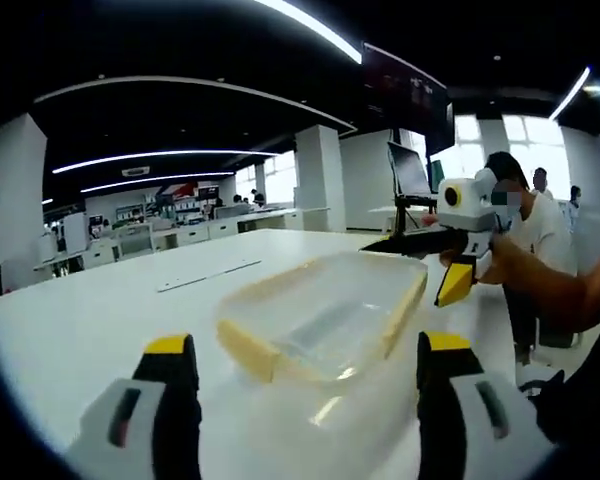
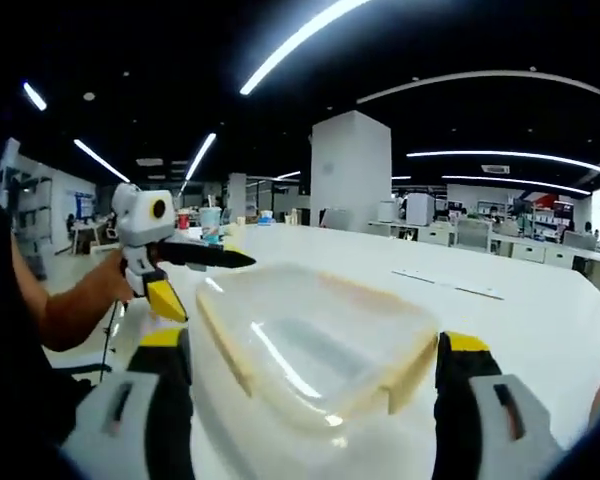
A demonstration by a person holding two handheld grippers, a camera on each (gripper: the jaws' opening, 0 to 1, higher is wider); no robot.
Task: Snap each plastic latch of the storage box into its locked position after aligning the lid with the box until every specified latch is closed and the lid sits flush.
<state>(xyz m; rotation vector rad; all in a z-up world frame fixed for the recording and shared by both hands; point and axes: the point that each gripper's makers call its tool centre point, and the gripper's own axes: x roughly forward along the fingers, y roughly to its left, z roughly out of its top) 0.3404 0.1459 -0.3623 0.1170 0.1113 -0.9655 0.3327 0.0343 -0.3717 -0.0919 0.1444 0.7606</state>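
above the storage box (image 1: pixel 320 315), left gripper (image 1: pixel 310 400) and right gripper (image 2: pixel 315 400) hover, jaws apart; latches (image 2: pixel 405 375) apparently unlocked.

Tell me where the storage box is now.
The storage box lies on the white table, ahead of and between both grippers' open jaws, central in both views.

White table (image 1: pixel 100 310), pillar (image 2: pixel 350 170), distant desks (image 2: pixel 500 240)
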